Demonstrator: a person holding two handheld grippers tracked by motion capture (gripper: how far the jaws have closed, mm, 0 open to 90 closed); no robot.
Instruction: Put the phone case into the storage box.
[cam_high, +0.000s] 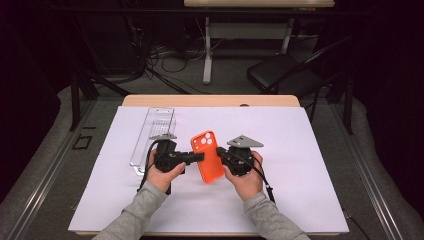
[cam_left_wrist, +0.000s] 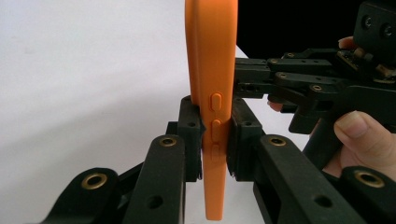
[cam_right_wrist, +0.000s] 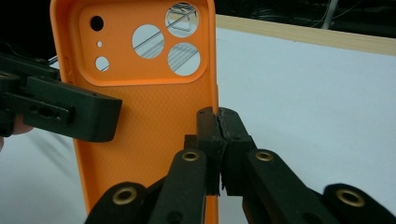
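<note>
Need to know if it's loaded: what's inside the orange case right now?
Nothing: the case is empty, its textured inner face bare, table and wire showing through the camera holes. The right claw pinches one edge and covers the lower corner; the left claw clamps the other edge.

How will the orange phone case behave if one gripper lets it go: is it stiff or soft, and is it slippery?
The orange phone case is an empty thin shell, so it is probably light and somewhat bendable. The left gripper and the right gripper each pinch only an edge; held by one, it may twist or sag. Its inner face looks finely textured, so slipping seems unlikely.
</note>
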